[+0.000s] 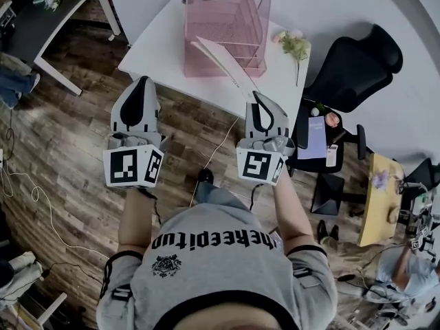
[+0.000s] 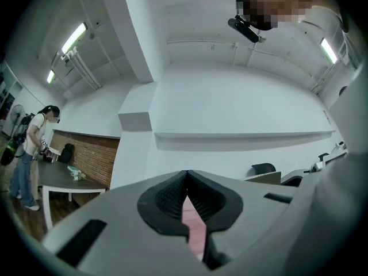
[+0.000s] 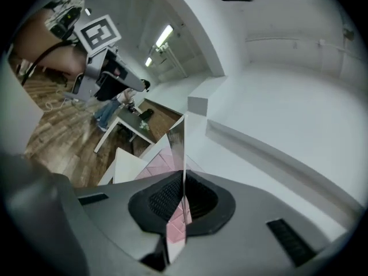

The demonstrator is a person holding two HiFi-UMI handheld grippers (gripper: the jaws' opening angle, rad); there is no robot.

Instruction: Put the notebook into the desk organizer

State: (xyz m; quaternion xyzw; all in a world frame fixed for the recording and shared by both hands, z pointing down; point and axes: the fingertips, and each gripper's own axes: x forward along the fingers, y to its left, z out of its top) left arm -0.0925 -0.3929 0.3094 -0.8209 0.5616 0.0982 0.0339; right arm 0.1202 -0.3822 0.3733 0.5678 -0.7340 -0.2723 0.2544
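– So, where are we holding the thin, pale-covered notebook [image 1: 223, 64] right now?

– We are carrying it in the right gripper [image 1: 256, 95], above the near right part of the white rectangular table [image 1: 158, 53]. The jaws are clamping on its near edge, and in the right gripper view the notebook [image 3: 181, 148] is standing edge-on between the ribbed black pads of the right gripper [image 3: 183, 180].

– Why are we gripping it by the edge like that?

– We are judging that an upright, edge-on sheet will slide into a narrow slot more easily than a flat one. The pink translucent plastic desk organizer [image 1: 206, 19] is standing at the far side of the table, and the notebook's free end is pointing toward it.

– Is it going in yet?

– We are not sure. From the head view the far end is overlapping the organizer's near face, but we cannot tell whether it is inside a compartment or only in front of one.

– And what are we doing with the left gripper [image 1: 143, 80]?

– We are holding it near the table's near edge, well to the left of the notebook. Its jaws are pressed together with nothing between them; in the left gripper view only a sliver of pink is showing below the tips of the left gripper [image 2: 186, 180]. We are probably leaving it free to steady the organizer if the notebook pushes it.
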